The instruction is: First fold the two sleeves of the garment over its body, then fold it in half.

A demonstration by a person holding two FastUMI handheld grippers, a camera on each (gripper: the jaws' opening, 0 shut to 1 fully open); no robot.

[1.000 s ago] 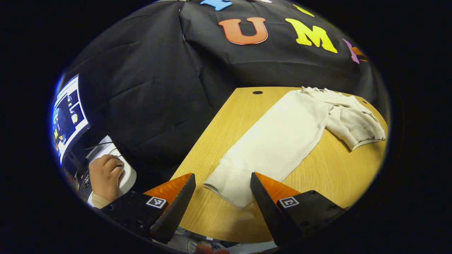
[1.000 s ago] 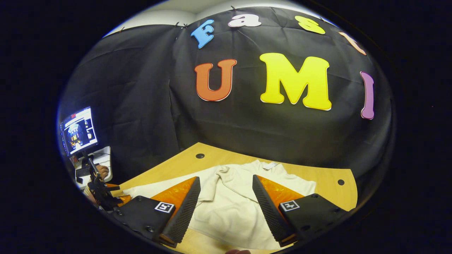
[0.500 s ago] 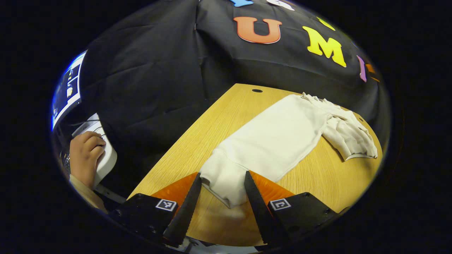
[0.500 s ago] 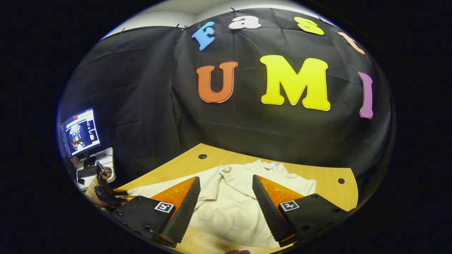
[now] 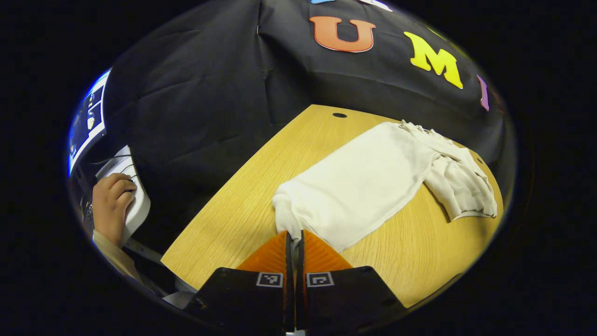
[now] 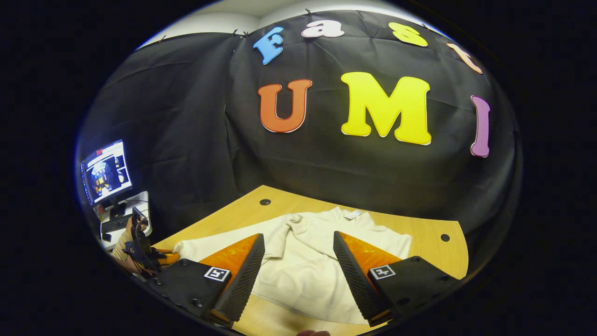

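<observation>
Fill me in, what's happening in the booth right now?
A person is folding a cream garment on the wooden table with two handheld grippers. The left gripper is shut on the cuff end of one sleeve, which lies stretched out from the body. The right gripper hangs open above the garment's body, gripping nothing. No fold shows as done yet.

Wooden table [image 5: 242, 205]; lit monitor [image 6: 106, 171] beside a keyboard [image 6: 113, 224].
</observation>
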